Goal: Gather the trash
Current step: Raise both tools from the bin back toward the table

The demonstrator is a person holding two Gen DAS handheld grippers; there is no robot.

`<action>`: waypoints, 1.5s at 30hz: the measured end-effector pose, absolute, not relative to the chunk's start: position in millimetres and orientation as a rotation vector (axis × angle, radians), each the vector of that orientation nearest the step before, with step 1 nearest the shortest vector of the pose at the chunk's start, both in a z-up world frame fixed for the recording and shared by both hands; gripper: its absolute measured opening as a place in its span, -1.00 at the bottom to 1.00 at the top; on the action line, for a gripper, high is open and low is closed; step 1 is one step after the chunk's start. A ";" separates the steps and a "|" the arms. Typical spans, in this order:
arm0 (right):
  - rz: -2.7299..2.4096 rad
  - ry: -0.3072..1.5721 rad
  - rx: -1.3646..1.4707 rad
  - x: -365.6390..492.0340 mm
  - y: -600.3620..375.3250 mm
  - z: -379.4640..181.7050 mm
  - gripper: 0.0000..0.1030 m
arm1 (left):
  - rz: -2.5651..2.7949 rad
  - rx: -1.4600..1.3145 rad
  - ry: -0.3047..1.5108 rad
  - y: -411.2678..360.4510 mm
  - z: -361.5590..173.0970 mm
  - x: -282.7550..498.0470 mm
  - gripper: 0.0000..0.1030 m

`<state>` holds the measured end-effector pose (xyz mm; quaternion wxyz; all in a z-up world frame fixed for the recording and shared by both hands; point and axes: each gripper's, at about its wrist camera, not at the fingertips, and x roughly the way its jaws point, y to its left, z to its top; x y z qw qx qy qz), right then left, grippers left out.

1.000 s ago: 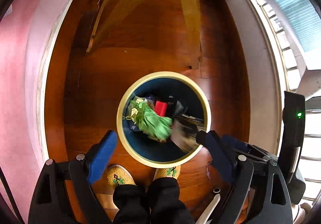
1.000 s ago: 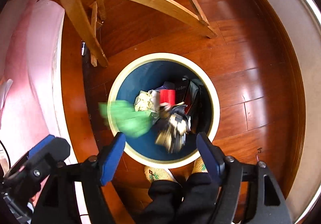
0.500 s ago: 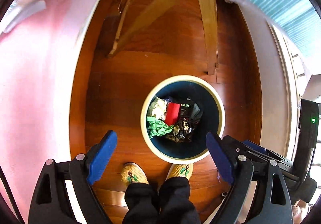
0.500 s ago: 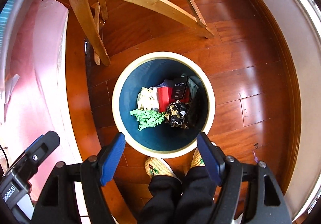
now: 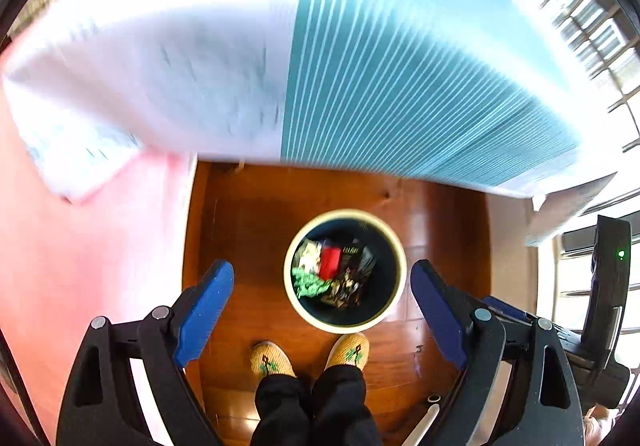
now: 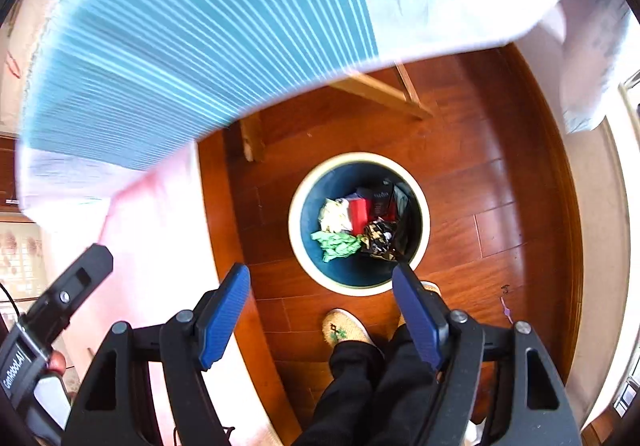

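Left tool & right tool: both spread wide, nothing betw. jaws. Trash, incl. green wrapper & red box, lies in round bin on wood floor, below striped worktop.
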<state>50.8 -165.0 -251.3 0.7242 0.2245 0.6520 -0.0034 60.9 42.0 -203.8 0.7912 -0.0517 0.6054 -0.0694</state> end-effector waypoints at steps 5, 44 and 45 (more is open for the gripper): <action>0.008 1.379 0.483 41.7 -158.7 -181.2 0.44 | -0.192 -0.099 1.213 48.2 -126.3 56.3 0.73; 0.115 1.046 0.405 160.7 -135.7 26.7 0.44 | -0.214 0.007 0.819 57.9 80.8 144.9 0.83; 0.133 1.052 0.410 174.9 -139.2 23.1 0.44 | -0.194 0.001 0.834 56.5 77.3 156.0 0.83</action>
